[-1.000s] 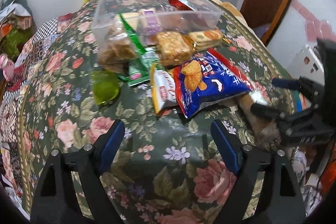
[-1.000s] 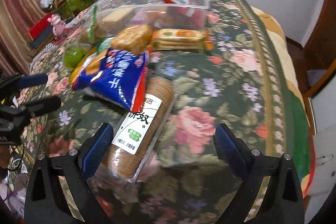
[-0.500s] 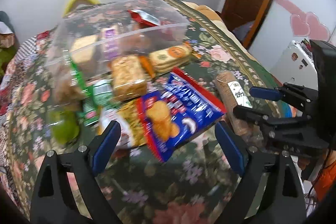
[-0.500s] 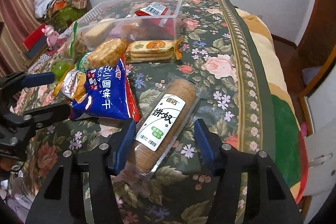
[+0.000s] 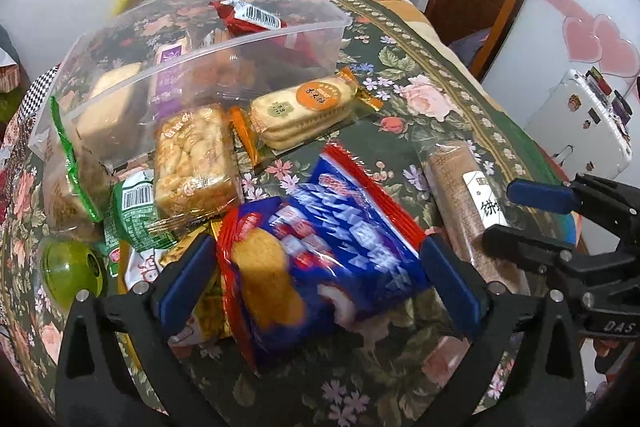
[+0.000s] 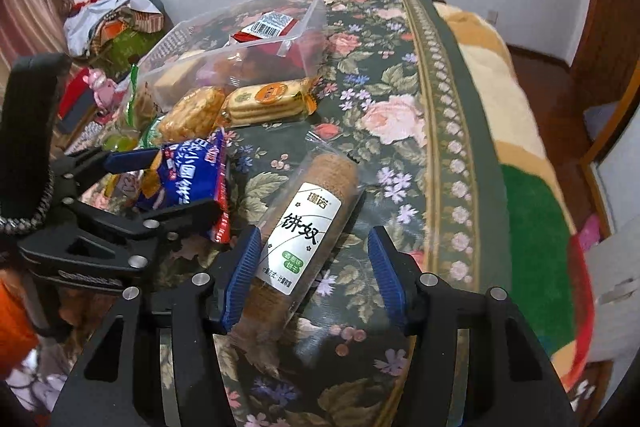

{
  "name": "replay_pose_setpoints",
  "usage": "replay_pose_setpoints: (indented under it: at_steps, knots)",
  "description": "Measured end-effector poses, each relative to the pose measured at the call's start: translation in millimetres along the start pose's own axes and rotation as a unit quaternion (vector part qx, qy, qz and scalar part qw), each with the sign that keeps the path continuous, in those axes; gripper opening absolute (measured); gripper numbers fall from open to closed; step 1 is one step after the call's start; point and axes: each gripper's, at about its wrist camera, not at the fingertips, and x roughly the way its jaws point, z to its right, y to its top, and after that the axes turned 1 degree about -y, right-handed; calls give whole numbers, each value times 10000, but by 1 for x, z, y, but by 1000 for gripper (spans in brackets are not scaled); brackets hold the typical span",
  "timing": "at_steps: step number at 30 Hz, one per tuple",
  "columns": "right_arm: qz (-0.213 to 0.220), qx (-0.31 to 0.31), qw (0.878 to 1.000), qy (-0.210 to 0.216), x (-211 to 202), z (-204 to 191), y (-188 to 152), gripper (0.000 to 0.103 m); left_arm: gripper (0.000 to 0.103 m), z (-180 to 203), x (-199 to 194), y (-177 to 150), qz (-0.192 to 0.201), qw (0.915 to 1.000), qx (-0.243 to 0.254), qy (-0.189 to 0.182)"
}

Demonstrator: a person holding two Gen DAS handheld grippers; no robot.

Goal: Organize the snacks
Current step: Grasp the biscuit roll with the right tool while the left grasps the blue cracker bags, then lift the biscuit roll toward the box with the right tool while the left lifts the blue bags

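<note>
The left gripper (image 5: 314, 269) is wide open around the blue bag (image 5: 320, 251). The right gripper (image 6: 314, 267) is open around the biscuit roll (image 6: 306, 231). Each should squeeze gently, then lift toward the clear box (image 5: 192, 67) ahead.

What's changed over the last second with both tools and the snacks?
Both tools advanced. The left tool now straddles the blue cracker bag, open. The right tool narrowed around the biscuit roll, one pad touching, not clamped. Clear box and other snacks stayed put.
</note>
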Motion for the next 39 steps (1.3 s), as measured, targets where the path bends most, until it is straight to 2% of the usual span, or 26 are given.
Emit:
replay_pose_setpoints:
  at_steps: [2, 5, 7, 10, 12, 18, 24, 30, 39]
  knots:
    - [-69, 70, 9999, 105, 6, -3, 1, 52, 102, -4, 8, -1, -76, 10000, -55, 4]
    - [-125, 50, 9999, 90, 16, -8, 3, 52, 102, -8, 6, -3, 50, 10000, -60, 34]
    - [-152, 60, 9998, 111, 21, -10, 3, 52, 97, -9, 5, -5, 116, 9999, -65, 40]
    - [-190, 180, 9995, 173, 29, -10, 3, 52, 78, -11, 0, -8, 185, 9998, -73, 35]
    - [-155, 161, 9997, 114, 31, -12, 3, 45, 70, -15, -3, -8, 198, 9997, -160, -72]
    - [48, 191, 9998, -55, 29, -14, 3, 35, 54, -21, -11, -10, 331, 9987, -340, -160]
    - [301, 242, 9992, -106, 17, -9, 9, 31, 50, -14, -30, -9, 591, 9981, -152, 32]
    - [526, 275, 9982, -35, 3, -8, 17, 31, 49, -17, -55, -6, 824, 9963, -230, 71]
    - [992, 114, 9950, 20, -20, -20, 43, 31, 49, -35, -97, 17, 1373, 9894, -432, 207]
